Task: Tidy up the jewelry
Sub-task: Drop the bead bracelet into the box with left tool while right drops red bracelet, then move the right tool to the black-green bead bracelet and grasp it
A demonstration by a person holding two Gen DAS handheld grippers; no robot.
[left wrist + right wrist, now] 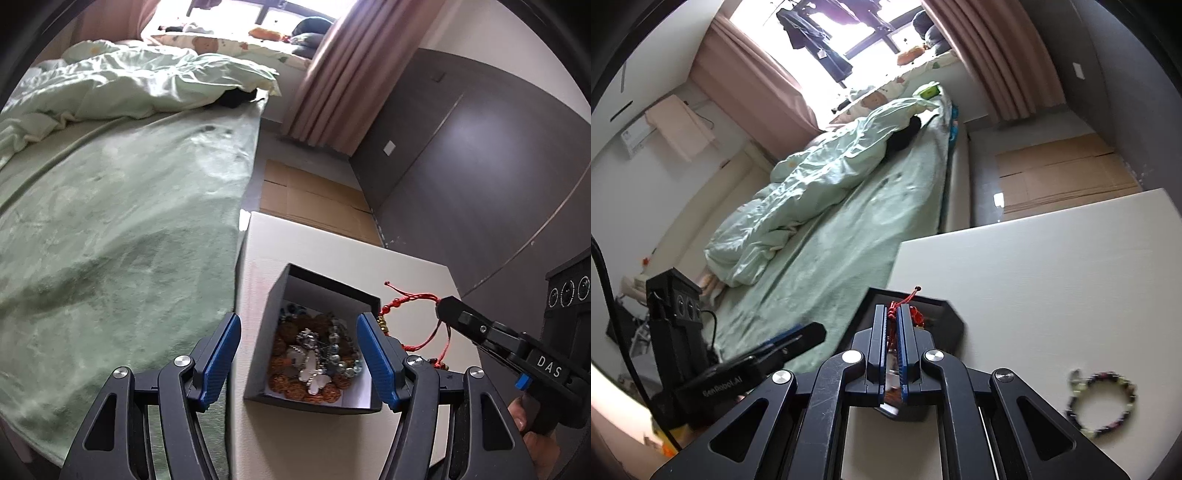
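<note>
While "SenRobot_AI" reads along the left gripper [812, 334] in the right wrist view, "DAS" is printed on the right gripper [441, 306] in the left wrist view. Left of everything lies a bed [122, 221] under a pale green blanket and a rumpled duvet [147, 81], with a bright window and pink curtains [332, 74] beyond. Beside the bed stands the white surface [417, 269], bearing an open dark box [328, 291] filled with beaded jewelry [317, 354]. The left gripper hovers over it, jaws apart and empty. Right of the box, the right gripper is clamped on a red cord bracelet [410, 299]. Farther right, a dark beaded bracelet [1102, 404] lies on the surface. Flattened cardboard [314, 195] covers the floor behind.
</note>
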